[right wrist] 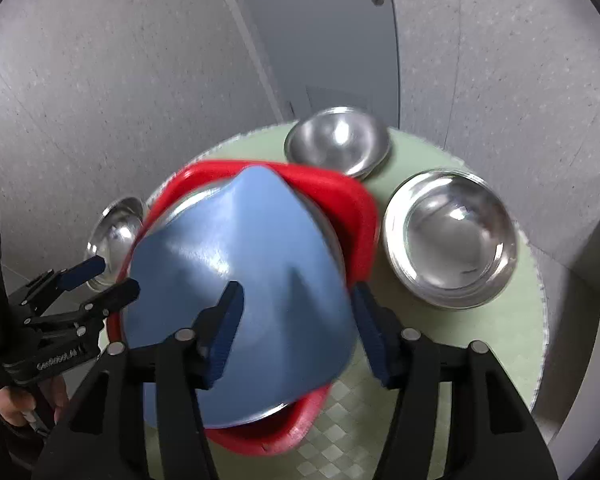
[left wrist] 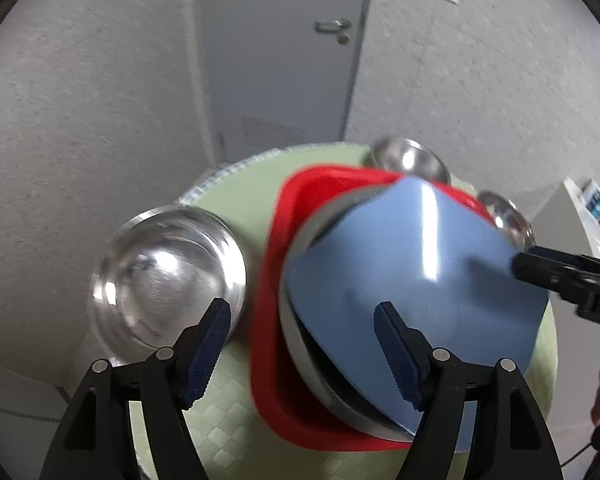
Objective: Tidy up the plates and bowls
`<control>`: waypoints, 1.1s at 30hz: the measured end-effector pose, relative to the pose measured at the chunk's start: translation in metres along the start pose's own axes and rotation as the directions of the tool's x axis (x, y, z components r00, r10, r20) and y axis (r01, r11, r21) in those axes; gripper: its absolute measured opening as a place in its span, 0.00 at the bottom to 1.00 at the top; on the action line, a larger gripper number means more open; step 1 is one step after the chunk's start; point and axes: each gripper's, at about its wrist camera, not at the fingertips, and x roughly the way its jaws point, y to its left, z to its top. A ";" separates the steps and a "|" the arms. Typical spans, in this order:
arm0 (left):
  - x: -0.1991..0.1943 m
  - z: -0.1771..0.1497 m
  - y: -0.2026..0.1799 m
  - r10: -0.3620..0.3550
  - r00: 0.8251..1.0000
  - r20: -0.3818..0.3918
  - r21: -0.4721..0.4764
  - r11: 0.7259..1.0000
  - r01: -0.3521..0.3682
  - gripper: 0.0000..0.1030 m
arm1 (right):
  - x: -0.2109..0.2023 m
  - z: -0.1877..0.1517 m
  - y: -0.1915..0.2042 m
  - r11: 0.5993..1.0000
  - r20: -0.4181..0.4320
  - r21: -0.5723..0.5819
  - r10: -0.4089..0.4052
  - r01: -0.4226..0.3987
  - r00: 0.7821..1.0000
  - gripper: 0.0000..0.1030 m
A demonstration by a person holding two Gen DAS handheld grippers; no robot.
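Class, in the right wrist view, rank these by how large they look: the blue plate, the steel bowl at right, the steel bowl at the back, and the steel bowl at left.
1. blue plate
2. steel bowl at right
3. steel bowl at the back
4. steel bowl at left, though it is partly hidden, so its true size is unsure.

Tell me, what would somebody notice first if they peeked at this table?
Probably the big blue plate in the middle, lying tilted on a steel dish inside a red tray on the round green table. Next, the shiny steel bowls around the tray catch the light. Both grippers, left gripper and right gripper, hover over the plate with fingers apart.
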 end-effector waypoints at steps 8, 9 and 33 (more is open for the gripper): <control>-0.028 0.006 -0.059 -0.013 0.993 0.117 0.019 1.000 0.011 0.81 | -0.025 0.014 -0.076 0.998 0.053 0.038 -0.053 0.051 0.997 0.61; -0.026 0.008 -0.072 -0.007 0.993 0.120 0.029 1.000 0.003 0.81 | -0.023 0.015 -0.089 0.997 0.046 0.049 -0.061 0.059 0.997 0.61; 0.108 0.064 -0.285 0.303 0.948 -0.101 0.228 0.934 -0.274 0.68 | 0.097 0.021 -0.237 0.914 -0.118 0.175 0.390 -0.367 0.913 0.14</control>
